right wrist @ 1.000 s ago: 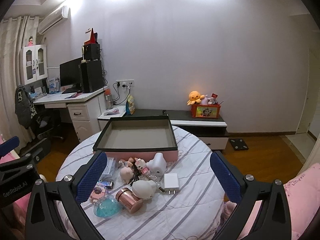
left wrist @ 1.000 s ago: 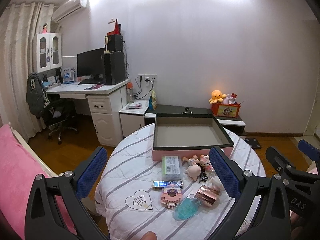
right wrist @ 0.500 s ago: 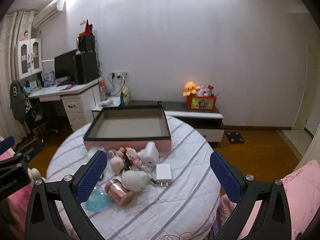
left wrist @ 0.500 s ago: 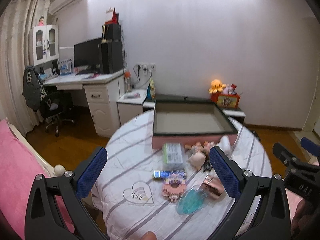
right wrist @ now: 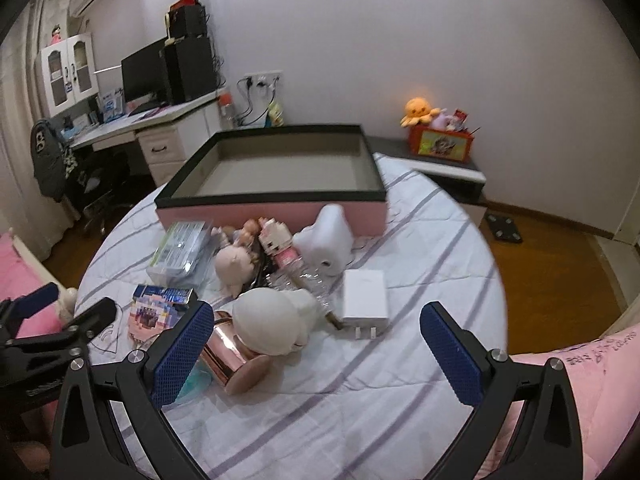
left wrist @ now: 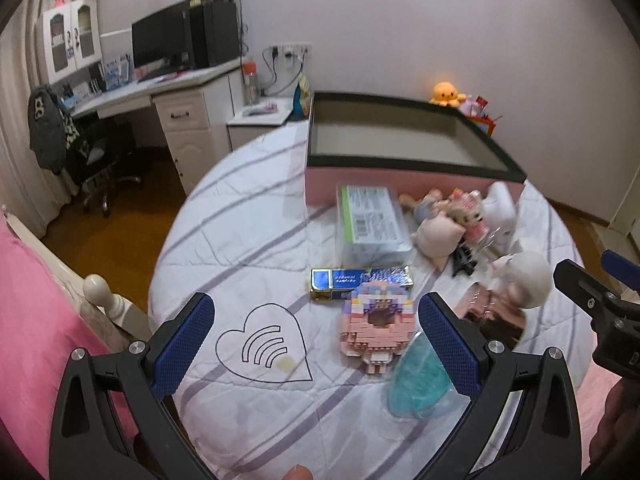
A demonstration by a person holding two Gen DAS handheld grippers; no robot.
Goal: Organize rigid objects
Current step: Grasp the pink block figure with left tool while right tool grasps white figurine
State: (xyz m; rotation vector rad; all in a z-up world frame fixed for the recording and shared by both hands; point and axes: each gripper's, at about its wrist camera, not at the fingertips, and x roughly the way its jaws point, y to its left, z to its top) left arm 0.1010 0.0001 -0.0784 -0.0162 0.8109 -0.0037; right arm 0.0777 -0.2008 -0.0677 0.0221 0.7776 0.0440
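Both grippers hang released, jaws wide apart, over a round table (right wrist: 420, 240). Left gripper (left wrist: 316, 344) frames a pink brick-built toy (left wrist: 376, 330); right gripper (right wrist: 316, 354) sits near a white charger (right wrist: 365, 298). Both items lie in front of the empty pink box (right wrist: 280, 212).

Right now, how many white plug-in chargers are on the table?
1. The white charger lies flat on the striped tablecloth, right of the toy pile and in front of the pink box, prongs toward the camera. Clutter could hide another.
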